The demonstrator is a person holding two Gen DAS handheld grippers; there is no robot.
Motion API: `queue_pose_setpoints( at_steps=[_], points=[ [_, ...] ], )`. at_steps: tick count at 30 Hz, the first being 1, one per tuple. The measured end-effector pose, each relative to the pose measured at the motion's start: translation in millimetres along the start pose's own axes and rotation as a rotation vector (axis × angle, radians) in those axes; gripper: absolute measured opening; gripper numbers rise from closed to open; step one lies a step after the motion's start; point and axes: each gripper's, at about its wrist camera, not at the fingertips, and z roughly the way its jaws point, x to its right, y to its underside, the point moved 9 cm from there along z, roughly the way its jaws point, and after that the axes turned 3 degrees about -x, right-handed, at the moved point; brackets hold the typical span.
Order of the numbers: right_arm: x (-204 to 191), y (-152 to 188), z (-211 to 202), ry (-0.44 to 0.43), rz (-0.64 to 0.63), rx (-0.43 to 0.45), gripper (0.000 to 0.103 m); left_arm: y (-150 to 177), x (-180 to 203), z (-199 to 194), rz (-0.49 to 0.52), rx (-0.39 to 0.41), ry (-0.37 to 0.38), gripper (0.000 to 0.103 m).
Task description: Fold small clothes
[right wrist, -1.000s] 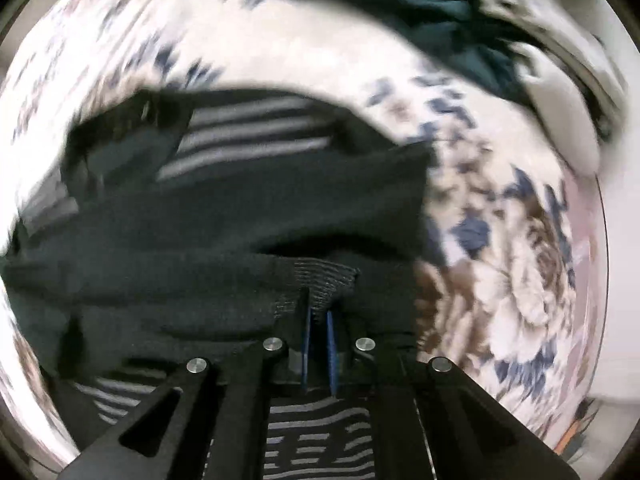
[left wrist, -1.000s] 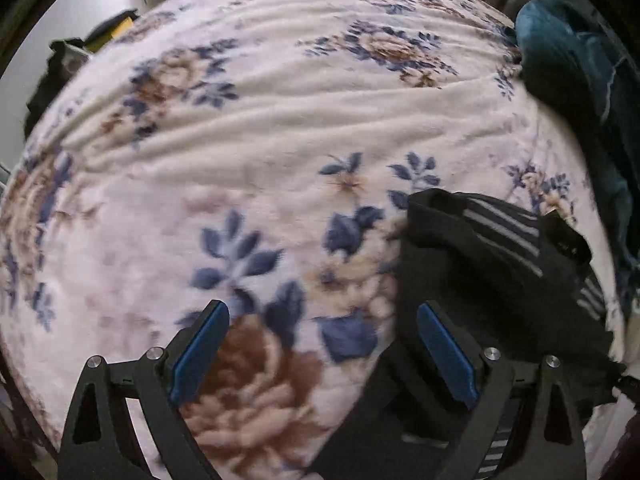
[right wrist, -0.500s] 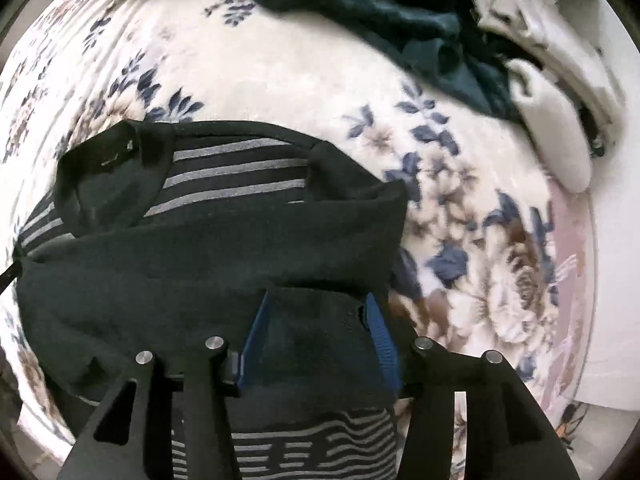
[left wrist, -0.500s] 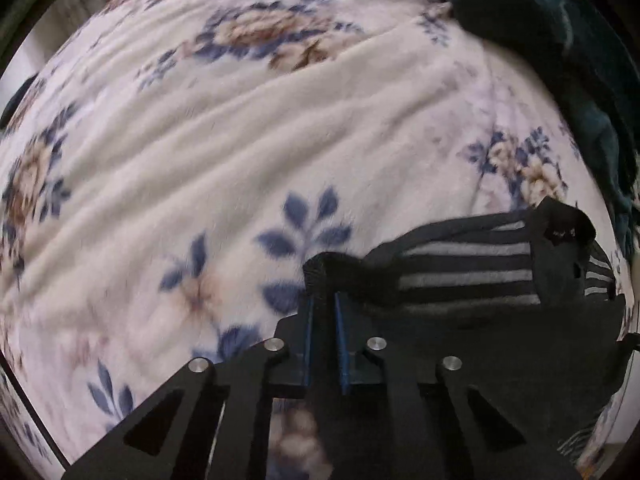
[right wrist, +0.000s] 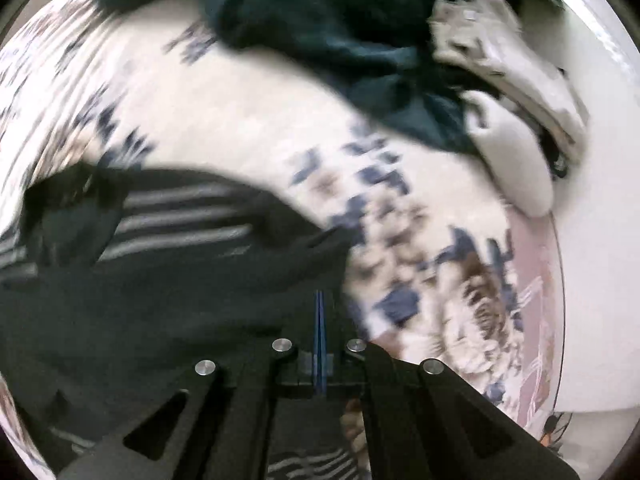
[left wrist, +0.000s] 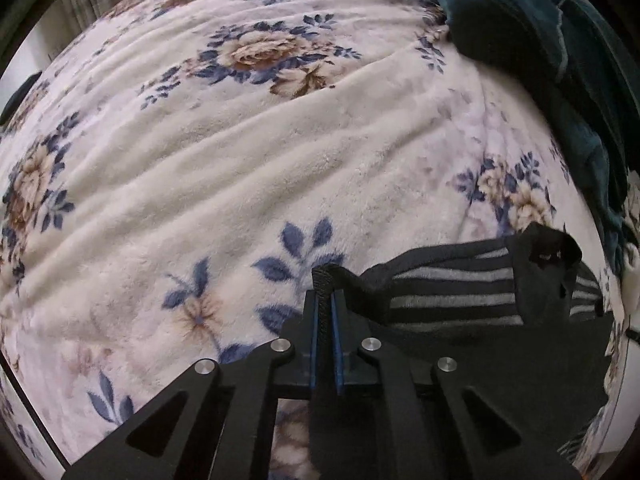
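Note:
A small black garment with grey stripes (left wrist: 452, 300) lies on a floral blanket (left wrist: 240, 160). My left gripper (left wrist: 325, 300) is shut on a black ribbed edge of it, which sticks up between the blue pads. In the right wrist view the same garment (right wrist: 160, 264) fills the lower left, blurred by motion. My right gripper (right wrist: 319, 308) has its blue pads pressed together at the garment's right edge; whether cloth is pinched between them is not clear.
A dark teal blanket (left wrist: 540, 40) is heaped at the far right of the bed, also in the right wrist view (right wrist: 340, 40). Beige and white clothes (right wrist: 512, 92) lie beside it. The bed's right edge (right wrist: 560, 300) is close.
My left gripper, open a second ago, closed on the garment's ribbed edge and holds it. My right gripper opened half a second ago and has now shut again while moving.

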Motion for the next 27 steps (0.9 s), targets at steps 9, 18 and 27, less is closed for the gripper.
queue_pose_setpoints(
  at_steps=[9, 18, 27],
  points=[
    [13.3, 26.1, 37.8, -0.259, 0.124, -0.216, 0.052, 16.1, -13.9, -5.0, -0.018, -0.001, -0.015, 0.004],
    [-2.6, 29.8, 28.9, -0.176, -0.007, -0.095, 0.006, 10.9, -10.0, -16.1, -0.008, 0.031, -0.022, 0.004],
    [17.7, -16.7, 23.9, -0.147, 0.057, -0.029, 0.006, 6.1, -12.0, -7.7, -0.061, -0.018, 0.013, 0.009]
  ],
)
